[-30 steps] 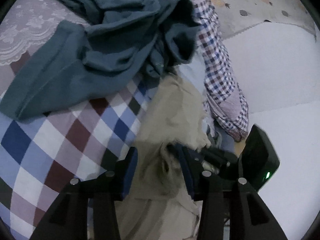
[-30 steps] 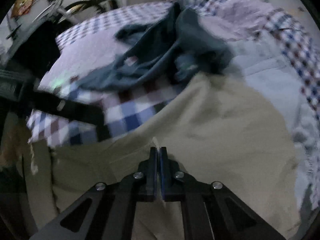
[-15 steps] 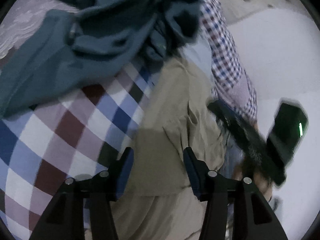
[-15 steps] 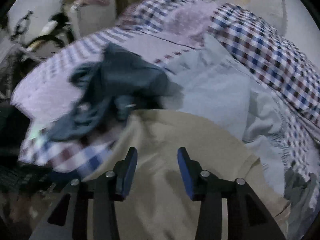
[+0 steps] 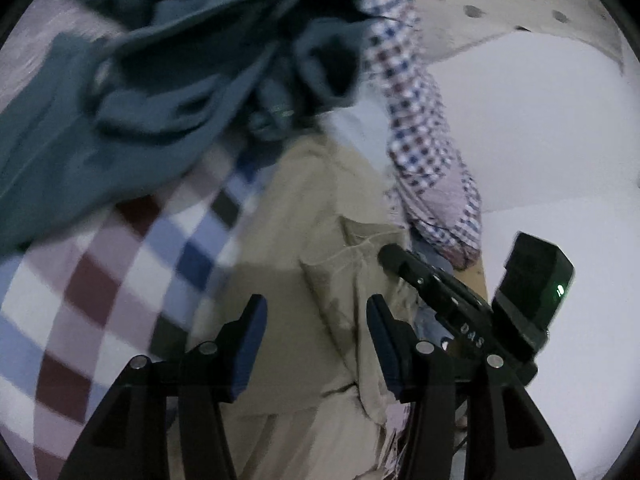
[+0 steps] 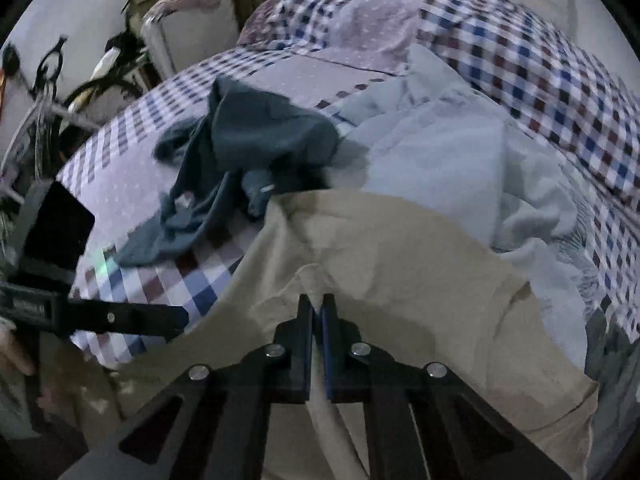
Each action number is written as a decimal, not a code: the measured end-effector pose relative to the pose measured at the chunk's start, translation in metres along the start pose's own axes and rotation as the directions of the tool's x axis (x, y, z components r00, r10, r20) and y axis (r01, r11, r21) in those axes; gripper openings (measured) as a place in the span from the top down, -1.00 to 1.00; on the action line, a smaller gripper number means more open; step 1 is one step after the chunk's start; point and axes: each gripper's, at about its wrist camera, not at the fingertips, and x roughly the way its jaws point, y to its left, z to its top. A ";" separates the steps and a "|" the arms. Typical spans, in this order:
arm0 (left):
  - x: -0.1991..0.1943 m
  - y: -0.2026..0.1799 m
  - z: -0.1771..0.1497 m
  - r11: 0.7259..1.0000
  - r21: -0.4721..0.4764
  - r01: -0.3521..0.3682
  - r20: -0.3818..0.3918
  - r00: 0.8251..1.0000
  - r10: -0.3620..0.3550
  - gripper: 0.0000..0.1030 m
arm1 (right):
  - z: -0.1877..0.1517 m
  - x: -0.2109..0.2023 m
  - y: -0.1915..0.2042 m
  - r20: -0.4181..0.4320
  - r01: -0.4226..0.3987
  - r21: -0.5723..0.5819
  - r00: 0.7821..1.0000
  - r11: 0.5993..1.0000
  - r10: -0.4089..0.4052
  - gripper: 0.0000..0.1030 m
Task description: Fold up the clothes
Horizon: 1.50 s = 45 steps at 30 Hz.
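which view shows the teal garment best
The right wrist view: the teal garment is sharp and seen whole, crumpled on the checked bedspread beyond the beige garment. The left wrist view has it large but motion-blurred and cut off at the frame edge.

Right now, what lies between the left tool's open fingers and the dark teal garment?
In the left wrist view, beige garment beneath the left tool, then checked bedsheet, run up to the dark teal garment. Nothing else intervenes.

Smeared by motion beyond the left gripper (image 5: pixel 316 328) — teal garment (image 5: pixel 132 92) and checked bedsheet (image 5: pixel 100 280). Cut off below both tongs: beige garment (image 6: pixel 400 264). Hidden under that beige cloth past the right gripper (image 6: pixel 317 312) — part of the sheet.
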 end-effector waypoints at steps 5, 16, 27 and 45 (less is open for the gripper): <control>0.006 -0.015 0.010 0.991 0.116 0.064 0.009 0.998 -0.065 -0.25 | 0.001 0.011 -0.001 -0.062 -0.002 0.000 0.998 1.000 0.002 0.88; 0.054 -0.006 0.036 0.977 0.179 0.112 -0.029 0.994 -0.109 -0.32 | -0.002 0.022 0.001 -0.117 -0.004 -0.026 0.993 1.000 0.001 0.88; 0.053 -0.044 0.029 0.908 0.406 0.101 0.000 0.994 -0.110 -0.04 | -0.010 0.012 -0.004 -0.105 0.006 -0.032 0.994 0.999 -0.009 0.88; 0.044 -0.041 -0.001 0.873 0.478 0.099 -0.094 0.994 -0.061 0.97 | -0.002 -0.022 -0.013 -0.039 -0.003 -0.014 0.999 1.000 0.003 0.34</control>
